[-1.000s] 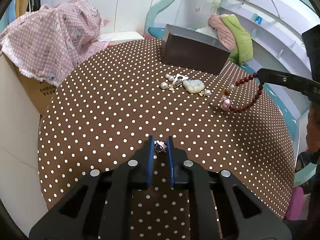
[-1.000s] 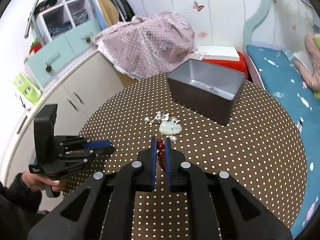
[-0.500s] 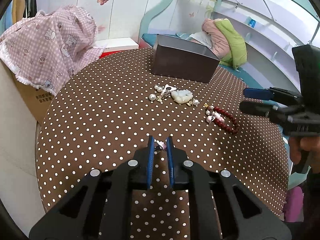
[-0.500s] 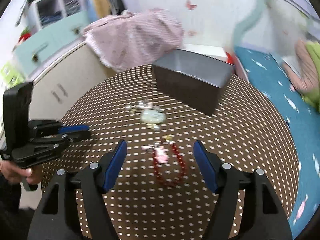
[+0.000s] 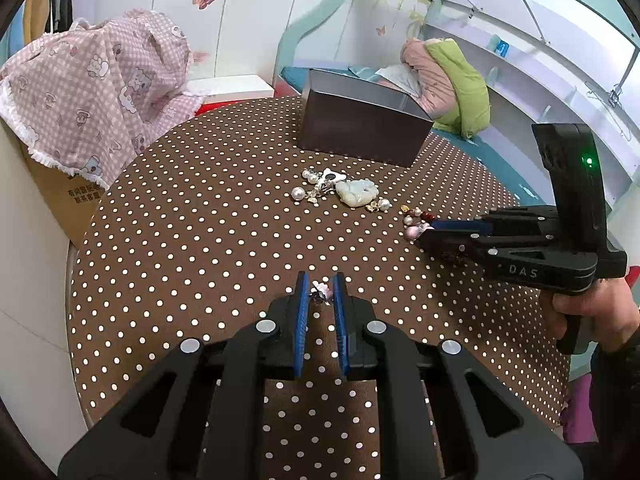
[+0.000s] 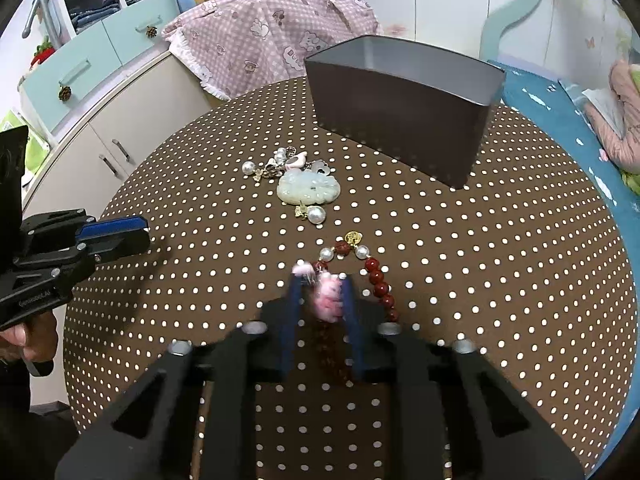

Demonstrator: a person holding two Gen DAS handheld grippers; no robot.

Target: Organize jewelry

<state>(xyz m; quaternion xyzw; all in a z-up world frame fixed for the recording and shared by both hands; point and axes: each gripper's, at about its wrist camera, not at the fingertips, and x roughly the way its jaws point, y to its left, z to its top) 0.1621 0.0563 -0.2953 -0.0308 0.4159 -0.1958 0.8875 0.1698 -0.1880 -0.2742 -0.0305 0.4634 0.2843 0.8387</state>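
White butterfly wall (image 5: pixel 248 8), teal bed (image 6: pixel 560 100), cream cabinet (image 6: pixel 120 128)

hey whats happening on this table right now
A person is sorting jewelry on a polka-dot table with a claw in each hand. The right claw is around the pink charm of a red bead bracelet lying on the table; whether it grips yet is unclear. The left claw pinches a small charm. A jade pendant and loose pearls wait near the open dark box.
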